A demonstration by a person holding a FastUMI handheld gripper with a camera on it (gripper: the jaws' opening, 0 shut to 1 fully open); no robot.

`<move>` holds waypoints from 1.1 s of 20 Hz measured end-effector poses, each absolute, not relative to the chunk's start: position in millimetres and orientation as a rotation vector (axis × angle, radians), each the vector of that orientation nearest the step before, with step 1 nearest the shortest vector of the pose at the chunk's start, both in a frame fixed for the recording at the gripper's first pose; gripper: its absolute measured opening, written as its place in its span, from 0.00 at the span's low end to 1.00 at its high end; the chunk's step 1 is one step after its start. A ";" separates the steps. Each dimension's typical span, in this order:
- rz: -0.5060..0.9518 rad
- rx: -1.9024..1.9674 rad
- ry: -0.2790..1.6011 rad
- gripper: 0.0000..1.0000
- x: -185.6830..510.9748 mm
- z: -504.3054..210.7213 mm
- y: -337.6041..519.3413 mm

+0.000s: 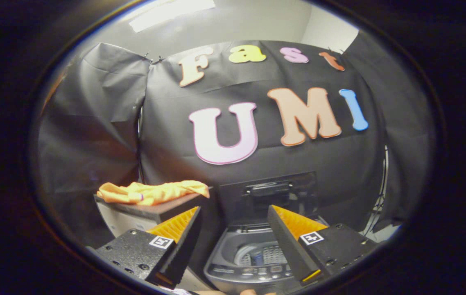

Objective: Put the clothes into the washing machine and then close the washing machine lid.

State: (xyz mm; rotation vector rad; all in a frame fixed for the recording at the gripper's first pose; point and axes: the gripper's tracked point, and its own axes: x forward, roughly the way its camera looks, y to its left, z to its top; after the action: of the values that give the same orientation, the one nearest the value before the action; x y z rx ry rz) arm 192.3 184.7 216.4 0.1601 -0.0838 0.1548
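Observation:
An orange garment lies crumpled on a dark-topped stand just beyond my left finger. A small grey top-loading washing machine stands below and between my fingers, with its dark lid raised upright behind the tub. The drum looks bare of clothes. My gripper hovers above the machine, open, with nothing between its fingers.
The black cloth wall hangs close behind the stand and the machine. The stand's pale side panel sits to the left of the washer. A cable runs down beside the cloth to the right of the machine.

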 end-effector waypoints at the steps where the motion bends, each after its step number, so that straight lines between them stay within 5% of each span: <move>1: 0.215 0.181 -0.079 0.96 199.9 229.3 209.8; 12: 0.422 0.057 0.078 0.97 292.4 292.3 417.4; 22: 0.404 -0.078 0.479 0.98 335.7 192.7 493.0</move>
State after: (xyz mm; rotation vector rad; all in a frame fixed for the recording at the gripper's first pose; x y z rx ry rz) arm 335.7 493.0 192.7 -0.0781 0.4794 0.4038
